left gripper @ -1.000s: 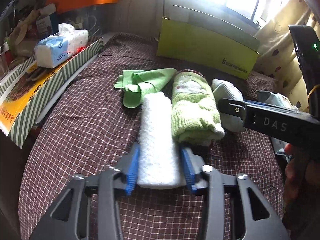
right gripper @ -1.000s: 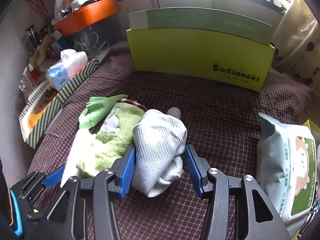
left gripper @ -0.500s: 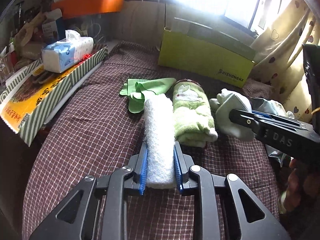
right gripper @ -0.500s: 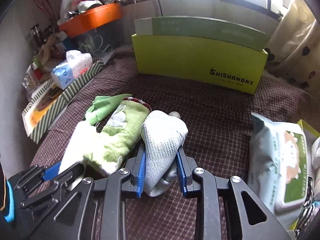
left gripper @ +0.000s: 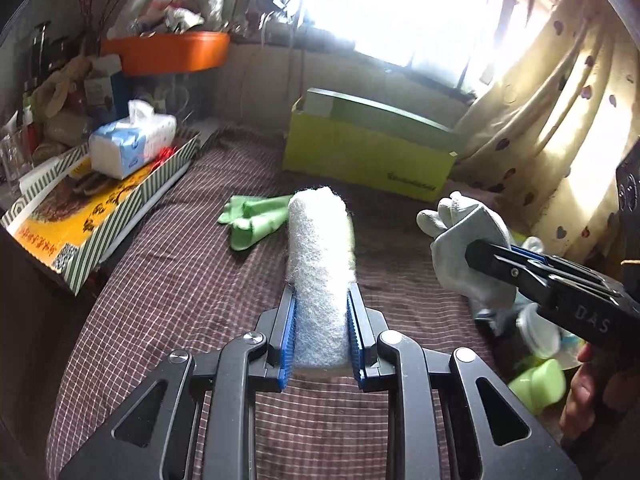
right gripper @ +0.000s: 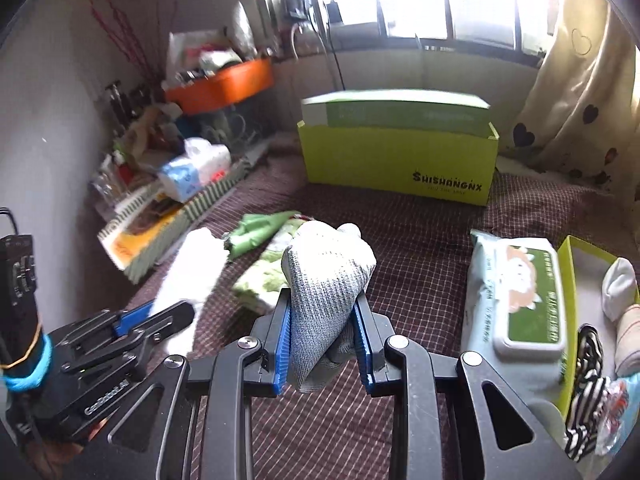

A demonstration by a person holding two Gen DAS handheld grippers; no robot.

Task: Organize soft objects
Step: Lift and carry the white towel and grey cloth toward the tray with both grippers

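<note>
My left gripper (left gripper: 322, 330) is shut on a rolled white towel (left gripper: 320, 256) and holds it up above the checked bedspread (left gripper: 180, 280). My right gripper (right gripper: 323, 342) is shut on a grey knit glove (right gripper: 326, 284), also lifted; it shows in the left wrist view (left gripper: 464, 248) at the right. A green cloth (left gripper: 256, 216) lies on the bedspread. A rolled light-green towel (right gripper: 264, 276) lies beside it, mostly hidden behind the white towel in the left wrist view. A yellow-green box (right gripper: 400, 152) stands open at the back.
A striped tray with a tissue pack (left gripper: 132, 148) sits at the left edge. A wet-wipes pack (right gripper: 516, 308) and a small green box with socks (right gripper: 592, 280) lie at the right. An orange basin (left gripper: 164, 52) stands on the back left shelf.
Both grippers closed on their items and lifted them off the bedspread. The white towel and grey glove have risen; the light-green towel stays down.
</note>
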